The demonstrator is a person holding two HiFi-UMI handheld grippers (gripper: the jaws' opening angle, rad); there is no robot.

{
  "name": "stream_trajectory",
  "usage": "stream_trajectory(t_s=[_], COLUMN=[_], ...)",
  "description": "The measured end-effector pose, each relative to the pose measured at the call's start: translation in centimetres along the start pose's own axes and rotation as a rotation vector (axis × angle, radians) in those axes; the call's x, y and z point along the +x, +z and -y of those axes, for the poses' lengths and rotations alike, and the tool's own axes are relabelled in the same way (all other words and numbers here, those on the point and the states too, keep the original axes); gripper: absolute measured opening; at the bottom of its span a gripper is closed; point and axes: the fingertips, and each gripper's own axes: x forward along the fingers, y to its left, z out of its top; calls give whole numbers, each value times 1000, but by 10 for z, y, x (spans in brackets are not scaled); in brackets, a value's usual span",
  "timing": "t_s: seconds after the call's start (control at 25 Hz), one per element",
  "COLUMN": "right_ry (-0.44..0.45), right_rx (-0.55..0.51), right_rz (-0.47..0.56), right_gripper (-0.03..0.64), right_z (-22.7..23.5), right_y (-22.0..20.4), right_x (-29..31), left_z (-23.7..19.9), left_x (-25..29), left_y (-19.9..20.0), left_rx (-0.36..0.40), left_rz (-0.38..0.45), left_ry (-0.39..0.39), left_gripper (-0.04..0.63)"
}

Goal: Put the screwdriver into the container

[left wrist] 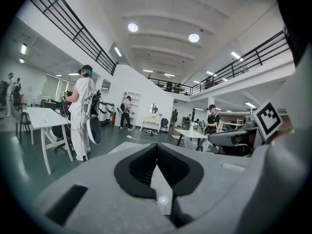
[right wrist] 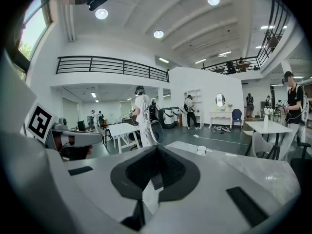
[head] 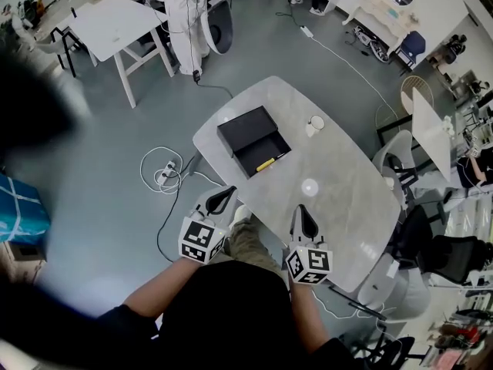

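A black box-shaped container (head: 248, 134) lies open on the marble table (head: 343, 203) in the head view. In its open lower half rests the yellow-handled screwdriver (head: 266, 163). Both grippers hang back over the table's near edge, well short of the container. My left gripper (head: 229, 192) is shut with nothing between its jaws, and in its own view the left gripper (left wrist: 157, 146) shows its black jaws meeting. My right gripper (head: 303, 210) is also shut and empty, and in the right gripper view the right gripper (right wrist: 155, 149) has its jaws touching at the tips.
A white cup (head: 316, 123) stands on the table right of the container; the cup (right wrist: 201, 150) also shows in the right gripper view. Cables and a power strip (head: 166, 173) lie on the floor at left. Chairs (head: 397, 159) stand at the table's right side. A person (head: 185, 18) stands by a white table (head: 115, 23).
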Motion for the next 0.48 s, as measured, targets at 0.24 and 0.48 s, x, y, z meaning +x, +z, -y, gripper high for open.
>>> stream_trajectory(t_s=[0.24,0.48], right_ry=[16,26], right_rx=[-11,-13], right_rz=[-8,-26], right_gripper=[11,11], right_z=[-9,-9], right_y=[-3,-7], right_x=[0,4], left_z=[-3,-6], left_x=[-10,-3], left_y=[-4,-7], left_rx=[-8,-9], left_rz=[-1,-15], left_ry=[14,11], left_gripper=[17,17])
